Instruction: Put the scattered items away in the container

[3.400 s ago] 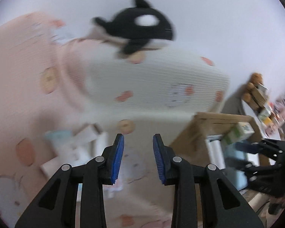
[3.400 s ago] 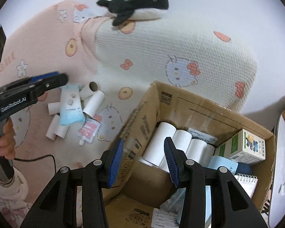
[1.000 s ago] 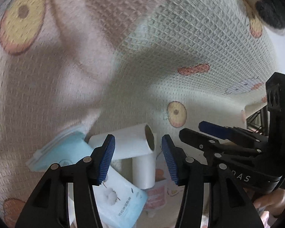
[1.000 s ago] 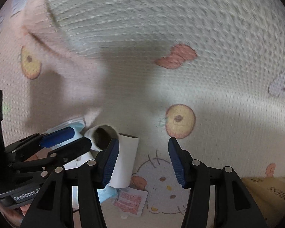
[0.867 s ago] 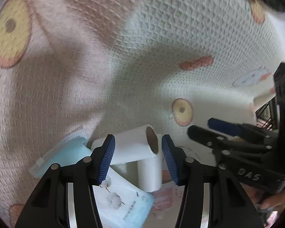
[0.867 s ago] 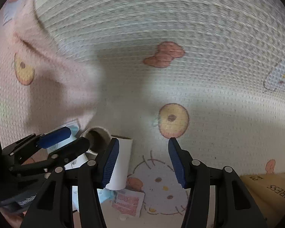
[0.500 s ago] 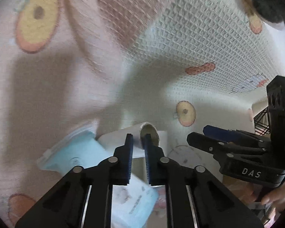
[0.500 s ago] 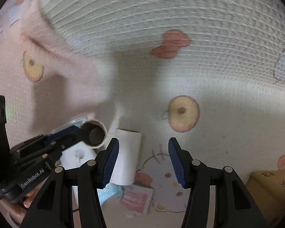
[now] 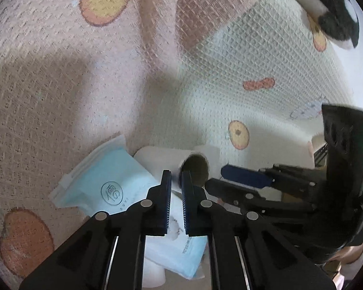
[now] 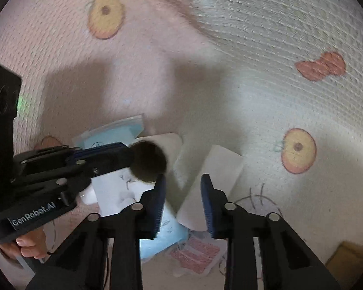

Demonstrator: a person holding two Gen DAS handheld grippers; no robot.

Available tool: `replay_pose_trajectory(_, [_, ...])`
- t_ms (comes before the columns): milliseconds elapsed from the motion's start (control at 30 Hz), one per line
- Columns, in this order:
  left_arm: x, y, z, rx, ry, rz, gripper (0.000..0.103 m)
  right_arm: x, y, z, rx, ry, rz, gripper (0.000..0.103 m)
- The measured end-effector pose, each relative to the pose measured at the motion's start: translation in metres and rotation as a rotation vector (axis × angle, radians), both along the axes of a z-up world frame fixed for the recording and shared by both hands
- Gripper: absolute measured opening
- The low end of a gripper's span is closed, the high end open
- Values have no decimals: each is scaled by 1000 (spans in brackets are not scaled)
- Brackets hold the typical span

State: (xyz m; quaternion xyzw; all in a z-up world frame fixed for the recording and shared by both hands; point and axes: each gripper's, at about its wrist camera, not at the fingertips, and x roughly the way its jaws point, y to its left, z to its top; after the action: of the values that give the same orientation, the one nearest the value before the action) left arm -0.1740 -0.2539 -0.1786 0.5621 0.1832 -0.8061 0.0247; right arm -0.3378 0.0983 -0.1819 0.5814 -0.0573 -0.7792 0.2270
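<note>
Since both cameras sit close, the waffle blanket [image 9: 60, 72] with fruit and bow prints fills nearly everything ahead of both grippers, blurred toward the top. Plush toy [image 9: 336, 21], black and white, far ahead-right of the left gripper [image 9: 176, 181], cut off by the frame edge. Cardboard box [image 10: 348, 253]: only a blurry brown corner shows, low and well to the right of the right gripper [image 10: 182, 188]; its inside is not visible.

Blue pack [image 9: 109, 176] lies flat just left of and under the left fingers, which cover its lower part. Its print is too small to read.

Paper roll [image 9: 157, 159] lies on the pack's far edge, open core toward the left gripper. Left jaws have just been closing and pinch the roll's wall at the rim, one finger outside, one at the core mouth. The right gripper crosses right beside it and blocks what is behind.

Second roll [image 10: 215, 169] lies on the blanket, running in between the right jaws. These have just been closing and are clamped on it; contact at the left pad is hard to make out.

More white rolls [image 9: 155, 273] poke out under the pack, mostly hidden. Red sachet [image 10: 196, 256] lies below the right fingers, partly covered. Hand [image 10: 29, 244] on the left handle is cut off at the edge.
</note>
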Motion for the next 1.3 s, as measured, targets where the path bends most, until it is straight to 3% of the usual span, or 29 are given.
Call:
replay_pose_trajectory(167, [-1, 0, -3, 8, -3, 3, 9, -5, -2, 7, -20, 1, 3, 25])
replay_pose_trajectory(400, [-9, -7, -6, 21, -23, -14, 19, -11, -1, 7, 1, -9, 14, 25])
replay_pose_trajectory(433, [-10, -9, -7, 36, -30, -4, 24, -12, 0, 6, 7, -10, 13, 25])
replay_pose_trajectory(567, [-10, -19, -15, 130, -34, 43, 24, -17, 13, 2, -69, -71, -34, 25])
replay_pose_trajectory(633, [-9, -22, -19, 198, -41, 58, 13, -17, 16, -1, -96, -101, -41, 25])
replay_pose_trajectory(967, [-2, -20, 1, 173, 11, 63, 8, -16, 20, 19, -138, -83, -26, 25])
replay_pose_trajectory(1167, [9, -1, 32, 135, 94, 19, 7, -8, 62, 55, -172, -70, -40, 25])
replay_pose_trajectory(1300, [22, 10, 55, 142, 158, 5, 7, 18, 84, 84, -171, -8, -54, 25])
